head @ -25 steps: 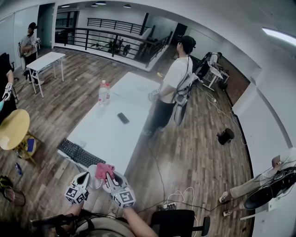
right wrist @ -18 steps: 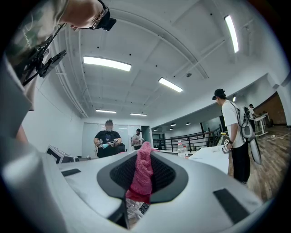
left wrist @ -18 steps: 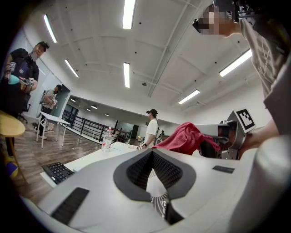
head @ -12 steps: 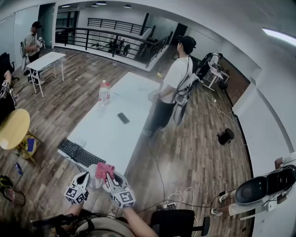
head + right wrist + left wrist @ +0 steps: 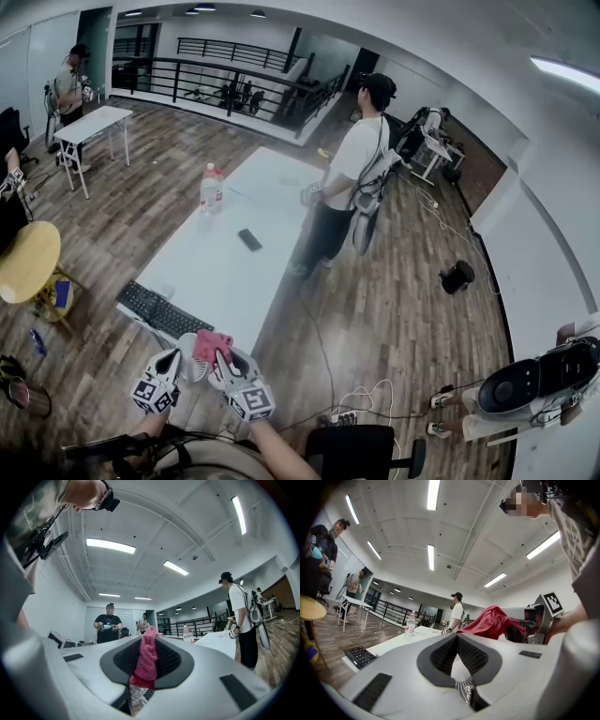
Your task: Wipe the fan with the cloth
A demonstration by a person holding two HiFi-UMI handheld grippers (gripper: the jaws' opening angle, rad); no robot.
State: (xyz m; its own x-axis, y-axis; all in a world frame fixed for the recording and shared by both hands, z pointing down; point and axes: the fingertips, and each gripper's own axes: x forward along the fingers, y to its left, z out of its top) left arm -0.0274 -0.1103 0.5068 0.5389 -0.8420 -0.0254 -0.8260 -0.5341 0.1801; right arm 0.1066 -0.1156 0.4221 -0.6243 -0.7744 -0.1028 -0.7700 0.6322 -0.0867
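At the near end of a white table [image 5: 234,262], the right tool [image 5: 221,360] grips a pink cloth [image 5: 211,344] bunched between its jaws. The left tool [image 5: 178,356] is closed, just beside a small white fan [image 5: 190,364] next to the cloth

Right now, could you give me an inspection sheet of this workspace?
Surface: long white table.
Job's things: pink cloth; white round object beside it, probably the fan.
Clutter: bottle, black phone, keyboard on the table.
Grippers: right gripper shut on the cloth; left gripper shut.
Cables: power strip and loose leads on the floor.
Surroundings: person in white shirt beside the table; yellow round table at left.
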